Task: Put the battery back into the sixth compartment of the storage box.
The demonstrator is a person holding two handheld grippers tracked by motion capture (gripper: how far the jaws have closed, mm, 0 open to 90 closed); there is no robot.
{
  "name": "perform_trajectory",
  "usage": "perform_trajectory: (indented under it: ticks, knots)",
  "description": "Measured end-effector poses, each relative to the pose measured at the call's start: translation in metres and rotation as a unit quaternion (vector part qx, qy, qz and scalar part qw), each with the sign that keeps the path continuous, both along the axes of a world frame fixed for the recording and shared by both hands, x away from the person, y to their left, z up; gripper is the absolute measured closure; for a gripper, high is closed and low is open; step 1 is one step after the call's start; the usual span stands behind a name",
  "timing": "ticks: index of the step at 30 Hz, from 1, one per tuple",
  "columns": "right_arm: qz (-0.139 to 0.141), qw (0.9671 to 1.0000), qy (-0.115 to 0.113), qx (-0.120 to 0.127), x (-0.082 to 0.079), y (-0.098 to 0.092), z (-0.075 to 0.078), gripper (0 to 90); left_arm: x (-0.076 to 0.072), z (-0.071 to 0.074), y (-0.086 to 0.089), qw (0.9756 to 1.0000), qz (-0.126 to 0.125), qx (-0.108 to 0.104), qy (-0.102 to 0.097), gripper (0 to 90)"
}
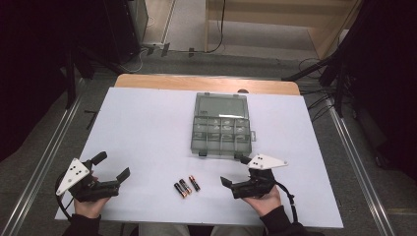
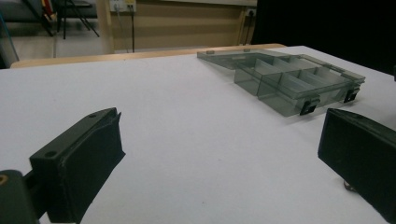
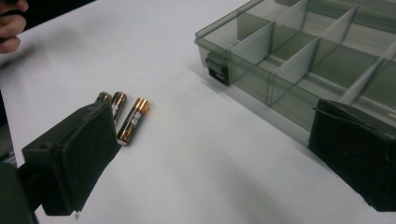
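Three AA batteries (image 1: 186, 187) lie side by side near the front edge of the white table (image 1: 142, 128), between my two grippers. A smoky translucent compartment box (image 1: 221, 125) lies with its lid folded back at the middle right. My left gripper (image 1: 113, 165) is held at the front left, open, nothing between its jaws. My right gripper (image 1: 235, 170) is held just right of the batteries, open and empty too. In the right gripper view the batteries (image 3: 133, 119) sit beyond the left jaw and the box (image 3: 303, 51) is ahead on the right. The left gripper view has the box (image 2: 289, 79) far ahead on the right.
A wooden table edge (image 1: 206, 82) runs behind the white surface. Dark stands and cables crowd the floor beyond and to the right. The person's other hand (image 3: 9, 23) appears at the top left of the right gripper view.
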State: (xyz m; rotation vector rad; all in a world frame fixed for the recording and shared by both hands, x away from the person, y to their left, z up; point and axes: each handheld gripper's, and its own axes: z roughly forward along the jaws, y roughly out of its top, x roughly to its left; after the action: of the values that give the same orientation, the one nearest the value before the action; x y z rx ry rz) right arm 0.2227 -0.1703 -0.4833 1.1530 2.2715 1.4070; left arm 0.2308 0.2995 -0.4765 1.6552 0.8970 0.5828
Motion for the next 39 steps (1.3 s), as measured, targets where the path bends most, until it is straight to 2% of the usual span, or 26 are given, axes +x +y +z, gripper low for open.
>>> perform_trajectory:
  ticks: [2, 10, 13, 20, 21, 28, 36, 37, 38, 39]
  knots:
    - [0.01, 0.9998, 0.006, -0.013, 0.001, 0.01, 0.0, 1.6, 0.0, 0.0, 0.0, 1.0, 0.0, -0.001, 0.0, 0.0]
    - [0.03, 0.999, 0.018, -0.029, 0.003, 0.028, 0.002, 1.3, 0.0, 0.0, -0.001, 1.0, 0.001, 0.0, 0.0, 0.0]
    - [0.038, 0.9975, 0.035, -0.048, 0.007, 0.039, 0.002, 1.3, 0.0, 0.0, -0.001, 1.0, -0.001, 0.002, 0.0, 0.0]
    - [0.054, 0.994, 0.057, -0.076, 0.012, 0.058, -0.001, 1.3, 0.0, 0.0, -0.002, 1.0, -0.005, 0.003, 0.0, 0.0]
    - [0.058, 0.9924, 0.06, -0.091, 0.013, 0.065, -0.002, 1.3, 0.0, 0.0, -0.002, 1.0, -0.005, 0.002, 0.001, 0.0]
    - [0.066, 0.9881, 0.066, -0.122, 0.017, 0.084, -0.001, 3.5, 0.0, 0.0, -0.004, 0.9999, -0.01, 0.007, 0.001, 0.0]
    - [0.066, 0.9791, 0.087, -0.172, 0.024, 0.105, 0.001, 9.7, 0.0, 0.0, -0.005, 0.9999, -0.009, 0.009, 0.0, 0.0]
    - [0.069, 0.9761, 0.102, -0.179, 0.026, 0.109, 0.002, 12.2, 0.0, 0.0, -0.005, 0.9999, -0.008, 0.009, 0.0, 0.0]
    - [0.069, 0.9761, 0.102, -0.179, 0.026, 0.109, 0.002, 12.2, 0.0, 0.0, -0.005, 0.9999, -0.008, 0.009, 0.0, 0.0]
    - [0.067, 0.9743, 0.11, -0.185, 0.028, 0.112, 0.002, 13.5, 0.0, 0.0, -0.005, 0.9999, -0.009, 0.009, 0.0, 0.0]
